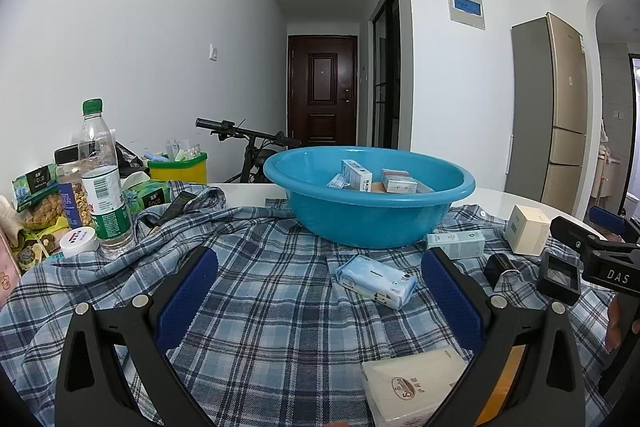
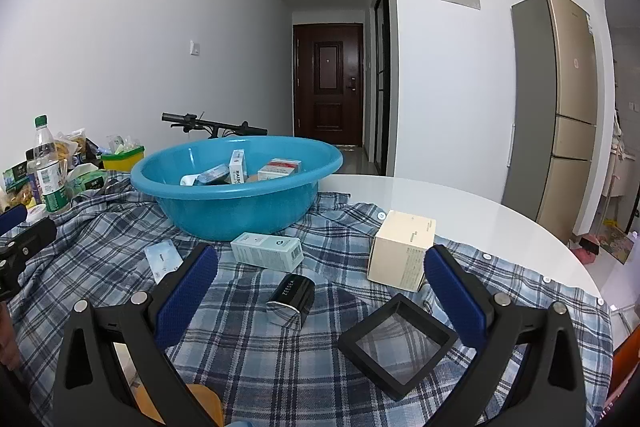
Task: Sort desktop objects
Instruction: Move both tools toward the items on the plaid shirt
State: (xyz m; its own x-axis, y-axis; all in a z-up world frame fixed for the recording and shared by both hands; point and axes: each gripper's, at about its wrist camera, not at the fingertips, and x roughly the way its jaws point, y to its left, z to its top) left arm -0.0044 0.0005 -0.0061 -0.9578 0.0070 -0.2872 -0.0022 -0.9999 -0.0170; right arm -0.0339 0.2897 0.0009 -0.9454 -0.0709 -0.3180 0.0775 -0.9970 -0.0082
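Both claws spread wide, nothing between the pads. Left gripper (image 1: 320,291) hovers over the blue plaid cloth (image 1: 260,327); the pale blue soft tissue pack (image 1: 376,281) lies just ahead and right of centre, long axis slanting from far-left to near-right. Right gripper (image 2: 320,291) faces the small glossy black box (image 2: 291,301), nearly centred, and the flat black square frame (image 2: 398,345) nearer its right pad. Round blue plastic basin (image 2: 236,203), already holding cartons, sits beyond. Judgement: right claw needs least realignment.

Both grippers held wide, tilted slightly down.
The left gripper (image 1: 320,291) and right gripper (image 2: 320,291) hover side by side, jaws spread, nothing between the blue pads (image 2: 186,297).
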